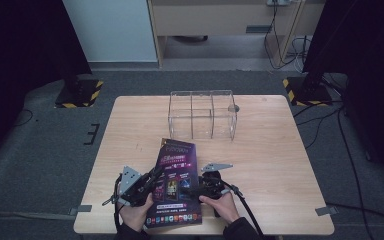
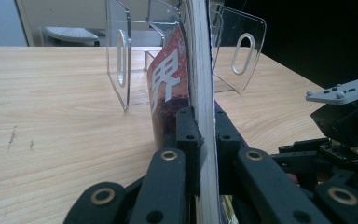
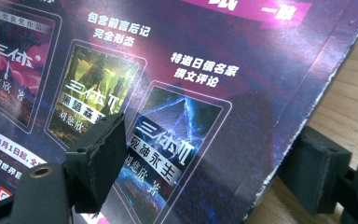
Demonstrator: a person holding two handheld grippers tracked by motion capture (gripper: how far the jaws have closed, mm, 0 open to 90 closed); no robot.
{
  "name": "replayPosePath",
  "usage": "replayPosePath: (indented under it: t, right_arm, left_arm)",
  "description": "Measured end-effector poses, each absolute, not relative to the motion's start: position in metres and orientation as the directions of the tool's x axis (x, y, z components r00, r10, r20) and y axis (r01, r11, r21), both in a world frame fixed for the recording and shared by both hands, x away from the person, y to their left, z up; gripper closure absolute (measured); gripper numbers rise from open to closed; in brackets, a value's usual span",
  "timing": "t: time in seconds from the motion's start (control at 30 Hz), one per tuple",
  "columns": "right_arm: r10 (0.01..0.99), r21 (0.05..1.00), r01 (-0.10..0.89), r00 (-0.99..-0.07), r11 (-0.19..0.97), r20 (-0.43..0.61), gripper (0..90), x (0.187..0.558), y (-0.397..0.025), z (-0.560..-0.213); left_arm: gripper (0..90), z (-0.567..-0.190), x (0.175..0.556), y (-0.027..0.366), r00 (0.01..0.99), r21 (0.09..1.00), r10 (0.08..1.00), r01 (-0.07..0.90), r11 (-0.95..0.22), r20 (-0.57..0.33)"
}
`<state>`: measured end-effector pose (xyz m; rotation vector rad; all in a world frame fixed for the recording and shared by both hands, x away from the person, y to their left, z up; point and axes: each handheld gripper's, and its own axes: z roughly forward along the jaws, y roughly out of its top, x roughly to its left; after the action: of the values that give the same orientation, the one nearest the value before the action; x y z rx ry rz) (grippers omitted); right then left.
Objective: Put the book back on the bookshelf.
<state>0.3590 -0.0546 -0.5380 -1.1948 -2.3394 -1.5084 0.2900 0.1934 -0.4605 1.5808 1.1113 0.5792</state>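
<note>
The thin purple book with a glossy printed cover (image 1: pixel 174 185) lies near the front edge of the pale wooden counter (image 1: pixel 270 165), between the two hands. The left gripper (image 1: pixel 152 184) pinches it at its left edge; in the left gripper view the two jaws are pressed on both sides of the white page block (image 2: pixel 204 93). The right gripper (image 1: pixel 196 190) is at the right edge of the book, and in the right gripper view its jaws stand spread, one over the cover and one beyond the edge, so it does not clamp yet.

The clear acrylic organiser with upright dividers (image 1: pixel 202 116) stands farther back on the counter, apart from the book, and its compartments look empty. I judge that the work is at an early stage: the book is gripped on one side, but lifting it, turning it upright and putting it in a compartment are not yet done.

The cover (image 3: pixel 168 116) carries Chinese writing. Readable are "三体" with "刘慈欣 著", "黑暗森林", "死神永生", and above them "包含前言后记 完全制态" and "特邀日俄名家 撰文评论". A small label reads "3月1日起".
</note>
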Motion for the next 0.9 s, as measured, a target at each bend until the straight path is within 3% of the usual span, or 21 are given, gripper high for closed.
replayPosePath:
  t: [0.17, 0.37, 0.5, 0.67, 0.9]
  right_arm:
    - [0.527, 0.706, 0.694, -0.656, 0.139, 0.540, 32.7, 0.359, -0.064, -0.534]
    - [0.500, 0.713, 0.692, -0.661, 0.117, 0.559, 37.3, 0.357, -0.066, -0.529]
    - [0.523, 0.701, 0.702, -0.647, 0.124, 0.555, 41.9, 0.359, -0.063, -0.529]
    - [0.578, 0.698, 0.703, -0.630, 0.138, 0.519, 54.6, 0.358, -0.063, -0.529]
    - [0.566, 0.678, 0.720, -0.625, 0.151, 0.537, 61.1, 0.357, -0.061, -0.528]
  left_arm:
    - [84.1, -0.462, 0.290, 0.195, 0.444, 0.933, 0.878, 0.360, 0.011, -0.181]
    - [84.1, -0.465, 0.290, 0.192, 0.442, 0.931, 0.879, 0.365, 0.008, -0.180]
    - [84.1, -0.466, 0.291, 0.194, 0.442, 0.931, 0.877, 0.365, 0.016, -0.188]
    - [84.1, -0.466, 0.290, 0.193, 0.446, 0.933, 0.876, 0.361, 0.010, -0.182]
    - [84.0, -0.467, 0.291, 0.193, 0.443, 0.932, 0.878, 0.363, 0.009, -0.181]
